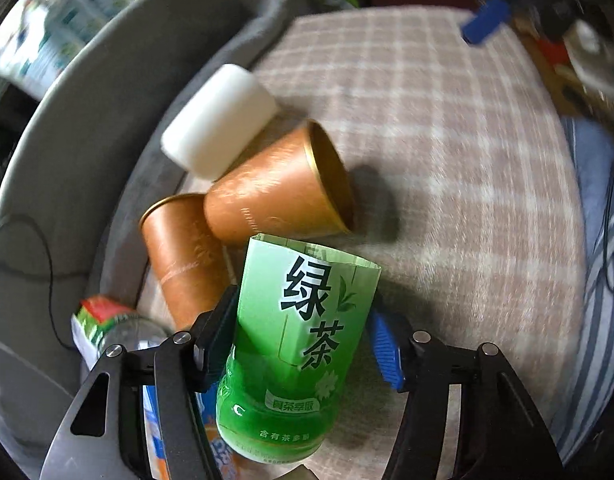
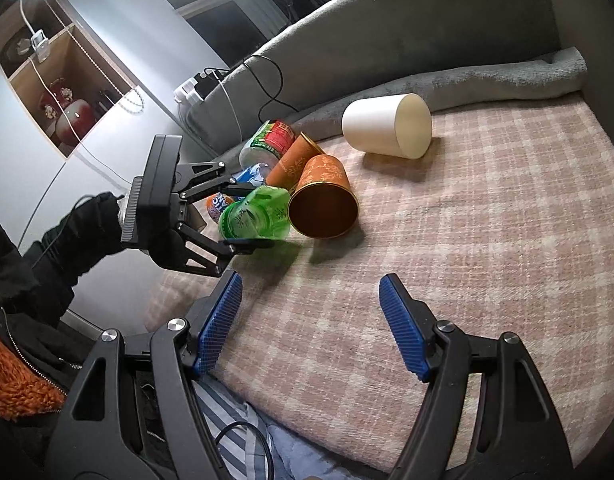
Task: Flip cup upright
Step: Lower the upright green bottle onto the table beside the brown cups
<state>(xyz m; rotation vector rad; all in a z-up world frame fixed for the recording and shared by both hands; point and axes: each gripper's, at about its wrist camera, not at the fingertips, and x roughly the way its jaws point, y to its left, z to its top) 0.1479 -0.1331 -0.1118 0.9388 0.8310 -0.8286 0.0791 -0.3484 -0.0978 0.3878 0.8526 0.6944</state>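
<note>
My left gripper [image 1: 303, 336] is shut on a green tea cup [image 1: 299, 336] made from a cut bottle, held on its side with its open cut end pointing away from me. In the right wrist view the left gripper [image 2: 247, 216] holds the green cup [image 2: 255, 214] just above the plaid blanket. Two orange cups lie on their sides: one [image 1: 275, 188] [image 2: 323, 204] with its mouth open toward the bed's middle, another [image 1: 183, 256] [image 2: 293, 158] behind it. A white cup [image 1: 219, 120] [image 2: 387, 126] lies on its side farther off. My right gripper [image 2: 311, 320] is open and empty above the blanket.
A plaid blanket [image 2: 487, 220] covers the bed. A grey padded headboard [image 2: 387, 20] and rolled grey towel [image 2: 507, 76] border it. A red-green labelled bottle [image 2: 267, 140] and an orange soda bottle [image 2: 219, 202] lie by the cups. Cables and a power strip [image 2: 195, 88] sit at the edge.
</note>
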